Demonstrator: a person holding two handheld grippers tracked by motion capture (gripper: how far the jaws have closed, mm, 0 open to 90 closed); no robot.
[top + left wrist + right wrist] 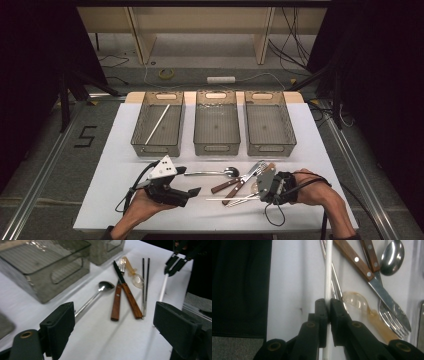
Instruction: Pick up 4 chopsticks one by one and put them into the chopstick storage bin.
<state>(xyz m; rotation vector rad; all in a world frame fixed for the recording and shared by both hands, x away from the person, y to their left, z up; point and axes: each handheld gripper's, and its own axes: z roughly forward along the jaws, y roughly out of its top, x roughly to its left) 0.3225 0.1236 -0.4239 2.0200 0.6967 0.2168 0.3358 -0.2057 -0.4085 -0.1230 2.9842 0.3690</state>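
My right gripper (259, 193) is shut on a thin white chopstick (225, 199) at the table's front right; in the right gripper view the jaws (328, 307) pinch this chopstick (328, 275) near one end, its far length running out over the table. The left gripper view shows that chopstick (163, 288) slanting down from the right gripper (175, 263). My left gripper (191, 180) is open at front centre-left with nothing between its wide jaws (117, 327). Ahead of it lie a steel spoon (105, 286), a wood-handled knife (126, 290) and fork (116, 302).
Three grey bins stand in a row at the back: the left one (135, 142) holds a white chopstick (157, 124), then the middle (216, 146) and right (270, 148). A dark chopstick pair (145, 285) and an amber plastic spoon (133, 273) lie beside the knife.
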